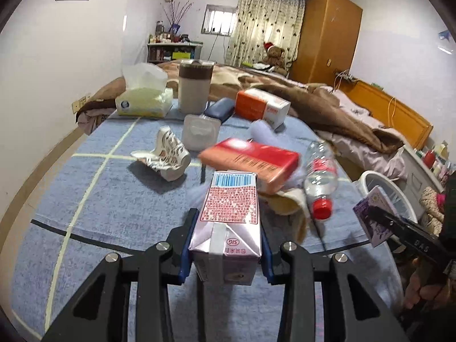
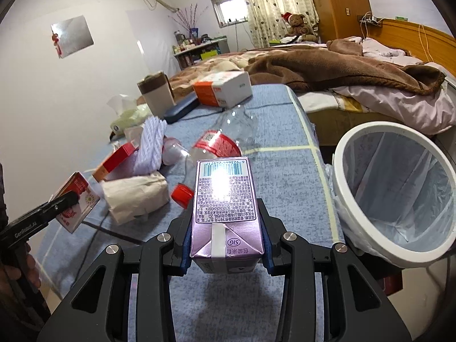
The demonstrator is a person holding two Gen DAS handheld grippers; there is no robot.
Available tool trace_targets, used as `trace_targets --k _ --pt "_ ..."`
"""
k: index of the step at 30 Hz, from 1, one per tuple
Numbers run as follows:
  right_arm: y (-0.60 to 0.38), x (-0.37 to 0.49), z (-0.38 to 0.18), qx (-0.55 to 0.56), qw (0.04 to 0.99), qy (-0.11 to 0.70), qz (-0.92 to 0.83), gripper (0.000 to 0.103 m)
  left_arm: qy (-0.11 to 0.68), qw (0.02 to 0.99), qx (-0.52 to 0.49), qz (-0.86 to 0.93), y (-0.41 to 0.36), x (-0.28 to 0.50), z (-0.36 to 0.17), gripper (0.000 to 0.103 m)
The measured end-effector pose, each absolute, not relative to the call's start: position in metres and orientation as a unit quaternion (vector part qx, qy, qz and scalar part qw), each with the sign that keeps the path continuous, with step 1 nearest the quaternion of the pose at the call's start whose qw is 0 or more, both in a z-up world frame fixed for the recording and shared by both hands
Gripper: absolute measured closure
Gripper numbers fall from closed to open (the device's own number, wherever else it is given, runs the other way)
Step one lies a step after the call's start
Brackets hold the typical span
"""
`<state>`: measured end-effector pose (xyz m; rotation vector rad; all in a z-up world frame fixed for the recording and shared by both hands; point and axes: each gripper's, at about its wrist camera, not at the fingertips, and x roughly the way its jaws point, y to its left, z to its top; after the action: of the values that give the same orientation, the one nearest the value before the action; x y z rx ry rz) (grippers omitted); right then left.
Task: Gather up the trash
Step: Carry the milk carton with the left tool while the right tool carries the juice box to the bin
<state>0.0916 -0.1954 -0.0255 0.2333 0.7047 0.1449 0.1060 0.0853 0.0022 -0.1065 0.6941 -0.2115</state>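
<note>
My left gripper [image 1: 226, 252] pinches a pink carton [image 1: 228, 213], long axis pointing away. My right gripper [image 2: 226, 246] pinches a purple carton [image 2: 225, 199] likewise, the bin [image 2: 342, 148] open beside it.

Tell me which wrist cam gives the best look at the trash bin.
Right wrist. The white-rimmed trash bin sits large at the right edge of the table, its whole rim and clear liner visible. The left wrist view catches only a sliver of its rim, partly hidden by the purple carton in the right gripper.

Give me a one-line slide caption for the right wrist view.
Right claw grips a purple drink carton above the blue table cover, lined white trash bin at right.
</note>
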Motion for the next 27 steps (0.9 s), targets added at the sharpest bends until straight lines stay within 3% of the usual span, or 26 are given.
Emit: trace_targets --k 12,27 --pt "-0.226 0.077 -0.002 0.124 0.942 0.308 0.051 0.064 0.294 0.942 -0.036 -0.155 0.034 0.096 0.047 0.063" --pt "-0.302 0.071 0.006 0.145 0.943 0.297 -0.031 0.064 0.308 0.911 0.005 -0.273 -0.097 0.12 0.048 0.063"
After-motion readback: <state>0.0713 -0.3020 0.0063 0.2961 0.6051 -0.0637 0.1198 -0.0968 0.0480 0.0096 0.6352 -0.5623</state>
